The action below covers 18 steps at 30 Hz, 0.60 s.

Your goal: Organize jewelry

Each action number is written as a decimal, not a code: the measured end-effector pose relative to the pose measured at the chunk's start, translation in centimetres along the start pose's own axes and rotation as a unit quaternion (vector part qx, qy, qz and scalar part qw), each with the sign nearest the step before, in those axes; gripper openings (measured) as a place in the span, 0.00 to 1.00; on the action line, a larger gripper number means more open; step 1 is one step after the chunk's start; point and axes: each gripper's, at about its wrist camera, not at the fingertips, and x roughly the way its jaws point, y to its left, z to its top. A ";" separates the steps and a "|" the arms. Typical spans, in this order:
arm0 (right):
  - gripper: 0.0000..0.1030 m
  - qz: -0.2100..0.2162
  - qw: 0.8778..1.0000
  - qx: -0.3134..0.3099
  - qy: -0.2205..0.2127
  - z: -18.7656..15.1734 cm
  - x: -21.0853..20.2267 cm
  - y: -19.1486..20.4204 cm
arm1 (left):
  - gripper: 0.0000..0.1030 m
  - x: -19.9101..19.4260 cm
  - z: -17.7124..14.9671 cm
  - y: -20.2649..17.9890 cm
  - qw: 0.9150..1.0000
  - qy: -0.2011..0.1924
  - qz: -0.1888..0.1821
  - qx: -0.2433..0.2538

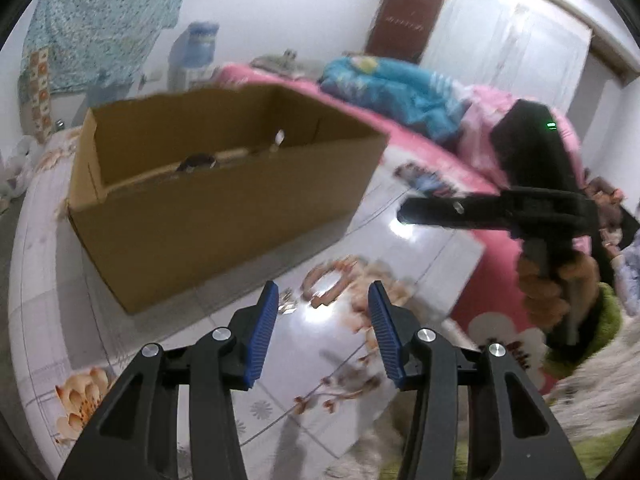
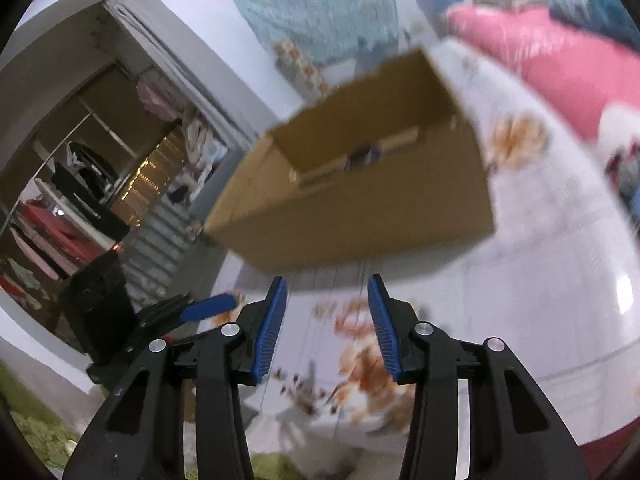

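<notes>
On the floral worktop (image 1: 48, 240), the open cardboard box (image 1: 208, 216) is seen far-left of the empty, parted left tongs (image 1: 323, 300), while the right tongs (image 2: 327, 294), likewise parted and empty, are faced squarely toward it.

Each black hand-held gripper (image 1: 323, 300) bears ribbed blue pads (image 1: 262, 332) and silver screws (image 1: 221, 334).

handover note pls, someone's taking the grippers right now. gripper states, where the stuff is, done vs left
Left gripper: jaws apart, nothing between the pads.
Right gripper: jaws apart, empty too.
Both point down toward the cardboard box, which stands open on the floral table just ahead of them.
Inside the box something dark lies on a pale strip; too blurred to name.
No jewelry can be made out on the table in either view.
Done: cannot tell from these frames.
Left: probably reach into the box and sort what is in it.
</notes>
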 end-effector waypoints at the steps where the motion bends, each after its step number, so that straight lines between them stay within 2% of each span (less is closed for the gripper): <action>1: 0.38 -0.001 1.000 0.002 0.008 -0.4 0.7 0.1 | 0.44 0.4 -0.1 0.2 1.000 0.002 0.008 -0.001; 3: 0.36 0.008 1.000 0.011 0.027 -1.2 2.0 0.3 | 0.39 1.6 -0.1 0.5 0.999 0.010 0.034 -0.001; 8: 0.31 -0.005 0.998 0.002 0.060 -2.6 4.4 1.2 | 0.30 4.1 0.2 1.0 0.998 0.034 0.049 0.000; 13: 0.29 -0.014 0.998 -0.003 0.069 -2.5 5.1 1.6 | 0.26 6.0 0.2 0.5 0.996 0.054 0.068 0.027; 18: 0.29 -0.017 0.997 -0.006 0.071 -2.1 5.1 1.7 | 0.18 7.6 0.0 1.4 0.993 0.084 0.084 0.012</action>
